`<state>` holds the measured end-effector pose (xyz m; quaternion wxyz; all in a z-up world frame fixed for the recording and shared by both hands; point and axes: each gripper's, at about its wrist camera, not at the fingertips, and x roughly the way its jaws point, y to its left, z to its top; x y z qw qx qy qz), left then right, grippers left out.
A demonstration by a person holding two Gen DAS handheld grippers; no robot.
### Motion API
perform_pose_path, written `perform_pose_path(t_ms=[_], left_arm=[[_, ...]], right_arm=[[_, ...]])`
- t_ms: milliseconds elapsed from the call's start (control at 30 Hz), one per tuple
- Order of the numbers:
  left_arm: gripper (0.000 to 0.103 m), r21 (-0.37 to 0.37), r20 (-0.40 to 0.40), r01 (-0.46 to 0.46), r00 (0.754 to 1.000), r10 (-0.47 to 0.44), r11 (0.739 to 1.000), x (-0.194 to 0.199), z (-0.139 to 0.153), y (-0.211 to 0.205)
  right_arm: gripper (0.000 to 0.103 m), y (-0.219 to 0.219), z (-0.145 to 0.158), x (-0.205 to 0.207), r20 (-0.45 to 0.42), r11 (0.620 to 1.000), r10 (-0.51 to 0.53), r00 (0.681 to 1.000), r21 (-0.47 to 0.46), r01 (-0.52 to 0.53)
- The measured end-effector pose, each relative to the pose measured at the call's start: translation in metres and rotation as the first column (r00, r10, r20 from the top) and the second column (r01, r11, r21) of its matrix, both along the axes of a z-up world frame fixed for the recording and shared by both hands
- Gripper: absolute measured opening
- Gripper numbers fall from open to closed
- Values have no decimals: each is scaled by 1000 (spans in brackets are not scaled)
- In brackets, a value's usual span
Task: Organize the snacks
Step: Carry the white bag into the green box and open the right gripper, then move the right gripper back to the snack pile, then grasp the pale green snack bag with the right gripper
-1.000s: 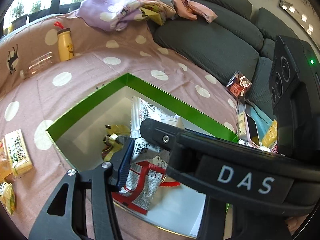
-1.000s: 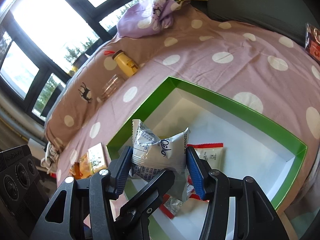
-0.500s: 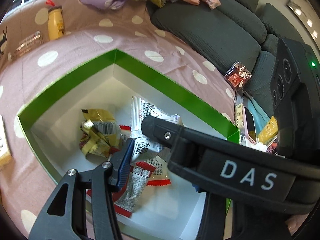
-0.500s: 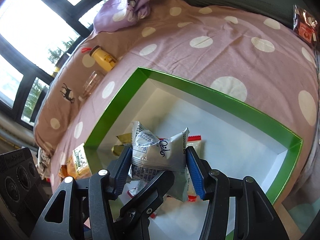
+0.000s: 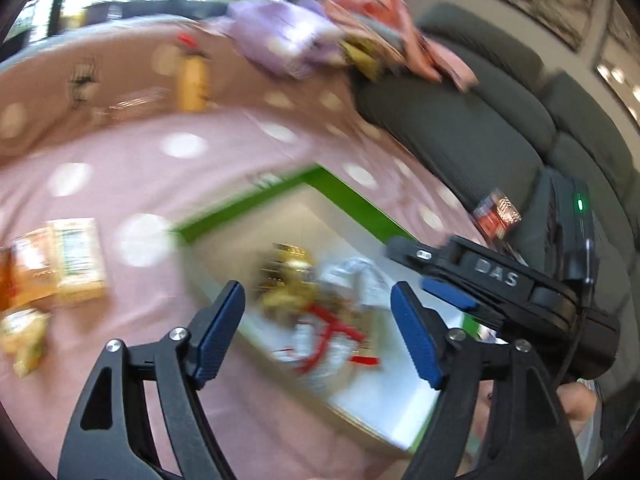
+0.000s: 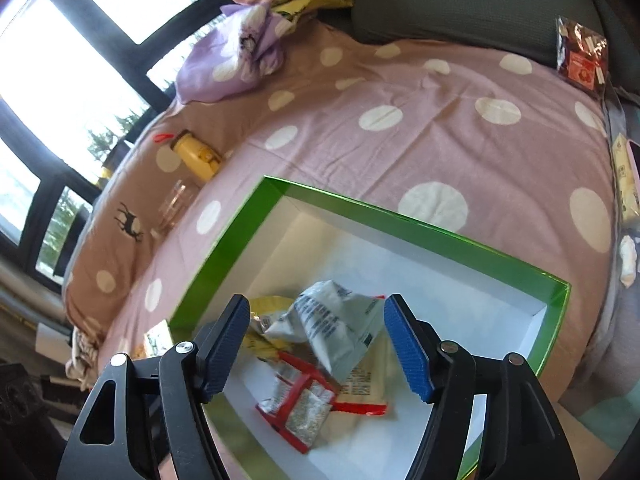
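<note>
A white box with a green rim point(image 6: 224, 256) lies on the pink dotted bedspread. My right gripper point(image 6: 318, 304) hovers over it, its jaws opening. A silver snack packet point(image 6: 332, 332) lies loose below the blue pads point(image 6: 224, 344), which do not touch it. Beside it in the box are a yellow packet point(image 6: 266, 308) and red-and-silver packets point(image 6: 300, 404). The left wrist view is blurred. My left gripper point(image 5: 318, 292) is above the box's near edge point(image 5: 360, 200), jaws opening, nothing between them. The right gripper's black body point(image 5: 496, 280) shows there too.
A yellow bottle point(image 6: 198, 156) and a clear glass point(image 6: 174, 204) lie on the bedspread beyond the box. More snack packets point(image 5: 76, 256) lie left of the box. A purple cloth point(image 6: 232, 60) and a grey sofa point(image 6: 460, 0) with a red packet point(image 6: 582, 56) lie further back.
The right jaws spread and let go of the silver packet, which dropped into the box. The left jaws also spread, and the left gripper drew back from the box towards its near left side.
</note>
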<state>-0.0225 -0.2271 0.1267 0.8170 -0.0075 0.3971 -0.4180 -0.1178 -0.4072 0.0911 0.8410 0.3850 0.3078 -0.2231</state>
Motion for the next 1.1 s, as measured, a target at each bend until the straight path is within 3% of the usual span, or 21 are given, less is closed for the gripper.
perform_pose_path(t_ms=[33, 167, 233, 333, 467, 567, 700, 833, 1000, 1100], left_arm=[[84, -8, 10, -51, 999, 52, 999, 3, 5, 18], [86, 11, 64, -229, 972, 228, 973, 8, 17, 80], [95, 32, 92, -325, 942, 321, 945, 12, 17, 113], [98, 8, 101, -447, 890, 444, 894, 20, 13, 162], [99, -1, 58, -541, 839, 541, 841, 37, -7, 204], [99, 17, 6, -572, 820, 572, 820, 54, -28, 215], [97, 71, -99, -574, 810, 578, 816, 76, -59, 216], [97, 118, -130, -563, 808, 575, 818, 90, -76, 209], [95, 125, -213, -552, 797, 565, 825, 104, -94, 212], [91, 118, -263, -551, 785, 561, 826, 111, -102, 216]], right_arm=[[83, 5, 3, 3, 11, 1000, 15, 1000, -9, -14], [86, 33, 15, 20, 59, 992, 116, 991, -47, -114], [86, 54, 22, 32, 62, 982, 173, 983, -88, -167], [86, 82, 28, 48, 56, 960, 251, 966, -141, -241], [86, 120, 28, 77, 104, 903, 424, 900, -133, -409], [86, 145, 19, 103, 118, 846, 534, 837, -79, -528], [86, 177, 5, 146, 80, 768, 639, 765, -14, -640], [86, 222, -12, 189, -9, 647, 762, 647, 35, -762], [86, 261, -36, 232, -128, 583, 810, 572, 63, -810], [75, 274, -50, 243, -190, 557, 821, 538, 62, -828]])
